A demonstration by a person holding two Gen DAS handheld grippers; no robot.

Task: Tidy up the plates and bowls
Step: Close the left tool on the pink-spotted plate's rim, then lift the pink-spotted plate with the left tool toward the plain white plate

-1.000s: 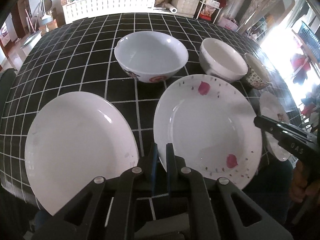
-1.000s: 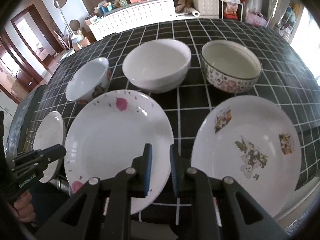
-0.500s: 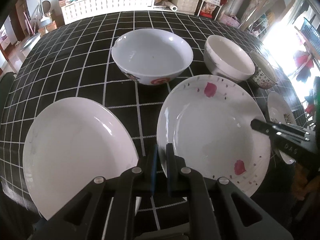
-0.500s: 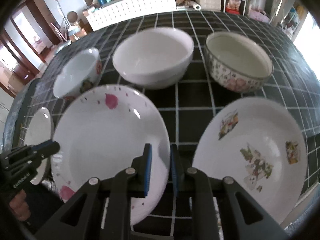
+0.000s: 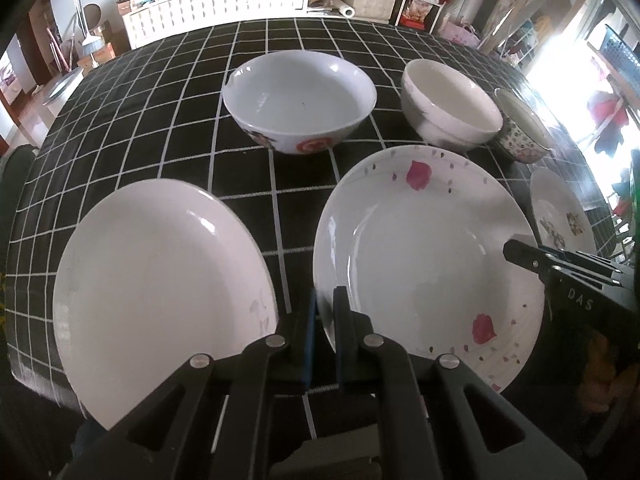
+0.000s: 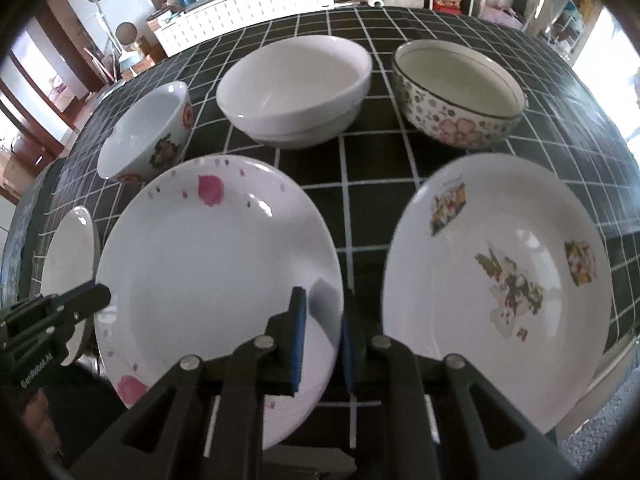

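Your left gripper [image 5: 325,312] sits low at the near edge of the table [image 5: 160,120], fingers nearly closed with just a thin slit between the blue pads, holding nothing. Its tips sit in the gap between the plain white plate [image 5: 160,280] on its left and the pink-petal plate [image 5: 424,264] on its right, right at that plate's near-left rim.

Your right gripper [image 6: 323,320] is a bit more open, a narrow gap, also gripping nothing. Its left finger [image 6: 298,332] overlaps the petal plate's right rim in that view, but I can't tell if it's touching. The cartoon-print plate [image 6: 500,280] lies just to its right.

All three plates are lined up along the near edge. Behind them is a row of bowls: the white bowl with red flower marks [image 5: 300,100] on the left, the plain white bowl [image 6: 296,88] in the middle, and the floral-pattern bowl [image 6: 460,96] on the right. They're all upright and apart from each other. The black tablecloth with white grid is under everything.
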